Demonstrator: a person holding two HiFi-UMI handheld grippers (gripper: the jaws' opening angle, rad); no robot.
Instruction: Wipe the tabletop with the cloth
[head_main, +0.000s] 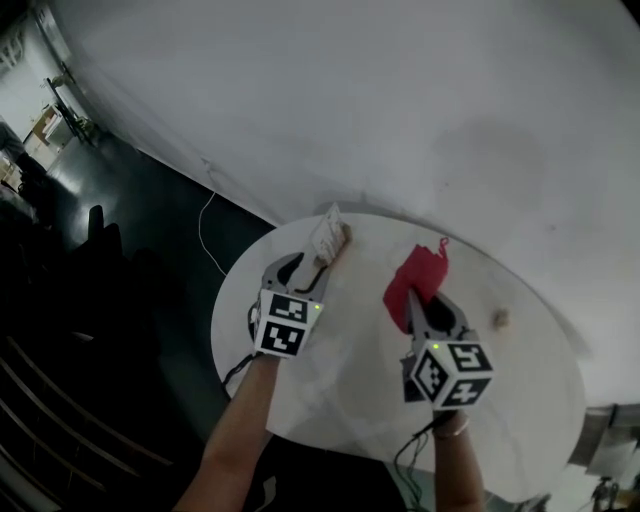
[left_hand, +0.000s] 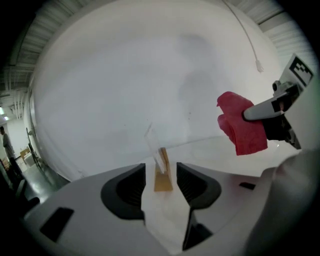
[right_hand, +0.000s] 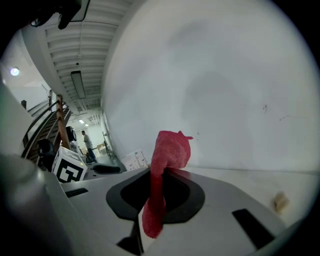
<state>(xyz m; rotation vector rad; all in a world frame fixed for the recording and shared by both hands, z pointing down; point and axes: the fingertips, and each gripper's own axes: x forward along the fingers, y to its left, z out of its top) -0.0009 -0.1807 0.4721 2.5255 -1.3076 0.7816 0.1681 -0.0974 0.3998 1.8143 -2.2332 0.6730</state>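
**Tool state.** Left tool (head_main: 300, 268): jaws stand apart. A small white packet (head_main: 328, 235) with a tan piece inside lies between and just beyond its tips. We see a sliver of gap on either side of it, so we read the pads as not pressing on it. Right tool (right_hand: 161, 187): jaws closed on the red cloth (head_main: 412, 275). One bunch of cloth stands up past the tips and a tail hangs down behind them.

**Where the cloth is.** In the right tool's grip, out in front of it. From the left gripper view it hangs to the left tool's right, and it looks clear of the bench (head_main: 520, 400), not pressed to it.

**Progress (our judgement).**
- Done: cloth picked up and secured.
- Not shown: any contact of cloth with the bench. We see no wet track or streak that would mark a wiped zone.
- Left to do: lower the cloth and sweep the round top.
- A tan speck (head_main: 500, 318) sits ahead and to the right of the right tool.
- The packet at the far rim, ahead of the left tool, would block a full pass there.
- We place the task at its start, or between strokes; we cannot tell which.

**Writing.** None legible. The cube (head_main: 283, 322) on each tool carries only black-and-white square patterns. The packet shows no print we can read.
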